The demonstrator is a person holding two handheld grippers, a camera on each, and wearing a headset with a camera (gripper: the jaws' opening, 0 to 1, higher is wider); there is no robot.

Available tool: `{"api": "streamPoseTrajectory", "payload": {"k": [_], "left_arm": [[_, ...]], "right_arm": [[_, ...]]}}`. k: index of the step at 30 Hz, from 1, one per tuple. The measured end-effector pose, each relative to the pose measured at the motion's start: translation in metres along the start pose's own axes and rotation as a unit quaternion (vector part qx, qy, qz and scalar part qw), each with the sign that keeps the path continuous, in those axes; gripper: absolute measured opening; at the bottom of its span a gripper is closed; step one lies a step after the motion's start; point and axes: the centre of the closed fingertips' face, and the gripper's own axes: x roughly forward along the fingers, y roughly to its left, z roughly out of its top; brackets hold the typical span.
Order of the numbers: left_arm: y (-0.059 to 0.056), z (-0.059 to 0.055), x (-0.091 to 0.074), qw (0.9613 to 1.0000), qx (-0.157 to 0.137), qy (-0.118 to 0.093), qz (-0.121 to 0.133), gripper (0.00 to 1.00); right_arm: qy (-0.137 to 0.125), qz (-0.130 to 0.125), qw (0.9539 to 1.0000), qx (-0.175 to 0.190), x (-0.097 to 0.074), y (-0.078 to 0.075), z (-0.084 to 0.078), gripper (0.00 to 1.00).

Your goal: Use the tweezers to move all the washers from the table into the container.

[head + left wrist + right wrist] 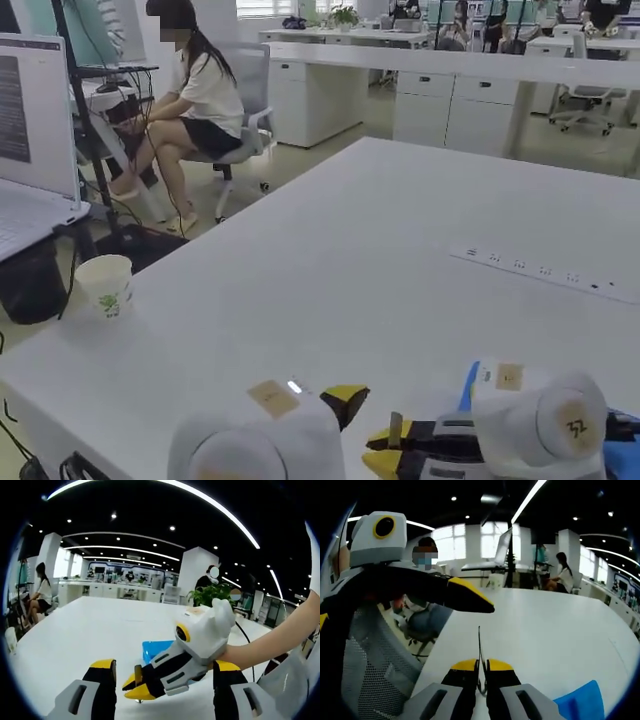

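Note:
In the right gripper view, thin metal tweezers (479, 647) stand upright between my right gripper's (481, 666) yellow-tipped jaws, which are shut on them. The left gripper view catches the same tweezers (138, 673) sticking out of the right gripper (136, 689), which reaches in over the white table just in front of a blue container (156, 650). My left gripper (165, 667) stands wide open around that scene, holding nothing. Both grippers sit at the near table edge in the head view, left (342, 404) and right (385, 450), with the blue container (622, 445) behind the right one.
The white table (360, 260) stretches away bare, with a power strip (545, 268) at the right. A paper cup (105, 285) stands near the left edge beside a laptop (30, 150). A person (200, 100) sits on a chair beyond the table.

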Motion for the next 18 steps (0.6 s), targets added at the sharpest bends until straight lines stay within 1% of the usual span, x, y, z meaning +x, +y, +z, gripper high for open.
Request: {"api": "streamPoseTrajectory", "payload": {"k": [3,5,6,7,8,10,13,17,18], "left_arm": [[-0.001,0.003,-0.001,1.0000,0.004,-0.007,0.001,0.81],[0.000,0.002,-0.001,1.0000,0.003,-0.006,0.003,0.81],[0.001,0.003,-0.001,1.0000,0.004,-0.007,0.005,0.81],[0.001,0.004,-0.001,0.9999,0.004,-0.009,0.005,0.82],[0.001,0.005,-0.002,0.9999,0.005,-0.012,0.005,0.82],[0.000,0.004,-0.001,0.9999,0.003,-0.011,0.003,0.82],[-0.001,0.002,0.000,0.9999,0.009,-0.006,0.002,0.81],[-0.002,0.003,-0.001,0.9999,0.006,-0.008,0.000,0.81],[-0.002,0.003,-0.001,0.9999,0.005,-0.009,0.000,0.81]], "right_arm": [[-0.001,-0.001,1.0000,-0.004,0.000,0.000,0.000,0.02],[-0.001,-0.001,1.0000,-0.009,-0.004,0.000,-0.001,0.02],[-0.009,0.008,0.9997,0.022,-0.007,0.002,-0.002,0.02],[-0.028,0.010,0.9988,0.038,-0.010,0.002,0.003,0.02],[-0.039,0.006,0.9983,0.043,-0.014,0.000,0.005,0.02],[-0.044,0.006,0.9976,0.054,-0.022,0.000,0.005,0.02],[-0.049,0.009,0.9970,0.058,-0.031,0.003,0.008,0.02],[-0.053,0.017,0.9960,0.070,-0.041,0.010,0.009,0.02],[-0.053,0.022,0.9950,0.082,-0.045,0.014,0.009,0.02]]}}
